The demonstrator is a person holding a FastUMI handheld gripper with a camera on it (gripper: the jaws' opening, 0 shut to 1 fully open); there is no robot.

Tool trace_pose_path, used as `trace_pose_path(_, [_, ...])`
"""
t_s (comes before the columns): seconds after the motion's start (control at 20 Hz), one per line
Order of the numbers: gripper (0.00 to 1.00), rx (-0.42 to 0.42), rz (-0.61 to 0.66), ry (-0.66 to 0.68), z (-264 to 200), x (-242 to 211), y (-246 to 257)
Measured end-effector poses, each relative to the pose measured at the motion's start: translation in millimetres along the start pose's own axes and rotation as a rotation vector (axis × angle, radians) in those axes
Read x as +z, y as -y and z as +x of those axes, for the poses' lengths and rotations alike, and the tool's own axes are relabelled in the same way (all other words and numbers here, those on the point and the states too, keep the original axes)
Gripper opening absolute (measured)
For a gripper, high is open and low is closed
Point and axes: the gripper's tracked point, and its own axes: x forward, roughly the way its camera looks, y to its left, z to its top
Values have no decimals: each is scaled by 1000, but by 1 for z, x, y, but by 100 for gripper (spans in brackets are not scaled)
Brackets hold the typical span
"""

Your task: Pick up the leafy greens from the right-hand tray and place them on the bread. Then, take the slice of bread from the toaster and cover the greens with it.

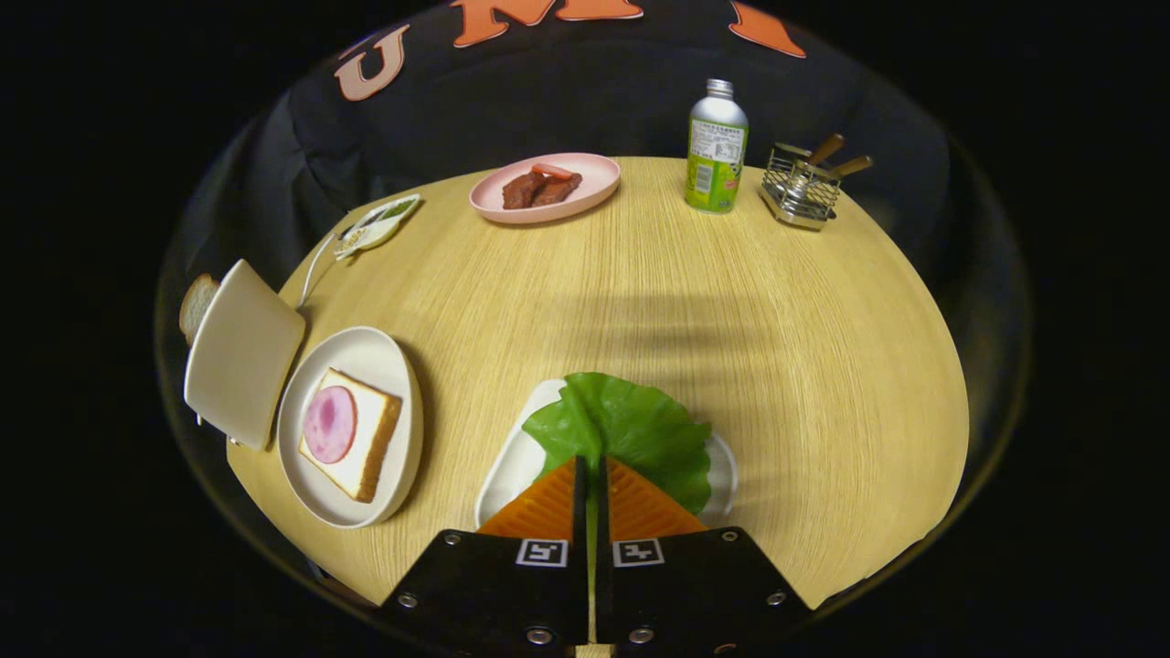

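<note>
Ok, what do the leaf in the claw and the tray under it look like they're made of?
Leaf: likely plastic or silicone imitation; uniform bright green, smooth sheen, stiff moulded veins. The claw is shut on it, fingers nearly touching.
Tray: probably matte white plastic or melamine, perhaps ceramic; smooth, dull surface, soft rounded rim.

The fingers (548, 503) cover the near part of the lettuce (631, 425) and much of its tray (512, 466). The toaster (239, 352) hides most of its bread (196, 306). The bottle (716, 151) label is too small to read; the caddy (802, 190) contents are unclear.
</note>
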Motion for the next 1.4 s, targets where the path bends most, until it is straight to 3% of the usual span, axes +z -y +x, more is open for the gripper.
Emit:
trace_pose_path(0.55, [4, 159, -91, 163, -57, 45, -78])
trace_pose_path(0.9, [4, 279, -146, 135, -40, 42, -146])
trace_pose_path(1.4, [4, 284, -175, 25, 6, 19, -187])
